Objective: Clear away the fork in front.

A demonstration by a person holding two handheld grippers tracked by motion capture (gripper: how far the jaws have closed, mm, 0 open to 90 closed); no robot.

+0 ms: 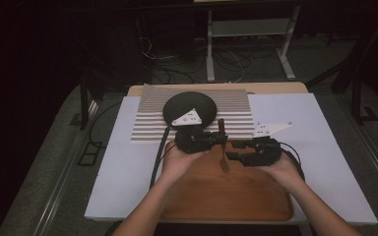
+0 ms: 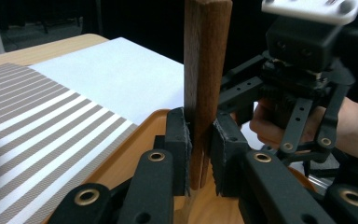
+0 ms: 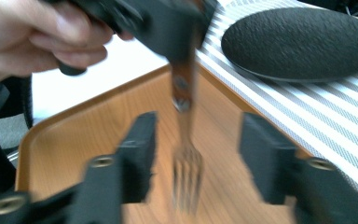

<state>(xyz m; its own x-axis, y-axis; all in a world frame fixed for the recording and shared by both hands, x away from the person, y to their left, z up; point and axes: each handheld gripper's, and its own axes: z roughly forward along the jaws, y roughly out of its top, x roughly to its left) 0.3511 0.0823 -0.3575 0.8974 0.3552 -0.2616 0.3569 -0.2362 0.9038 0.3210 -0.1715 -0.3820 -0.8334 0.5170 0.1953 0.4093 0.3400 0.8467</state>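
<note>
While the left gripper (image 2: 199, 149) clamps the fork (image 1: 222, 147) by its wooden handle, the fork hangs upright over the tray (image 1: 256, 201), tines down. The right gripper (image 3: 196, 158) stands with jaws apart, one each side of the tines without touching, so the left hand alone bears it.

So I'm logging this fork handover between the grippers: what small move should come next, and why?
Probably draw the right gripper back from the fork. Its jaws stand apart on either side of the tines without touching, while the left gripper is clamped on the wooden handle, so the fork already hangs from the left alone above the wooden tray.
</note>
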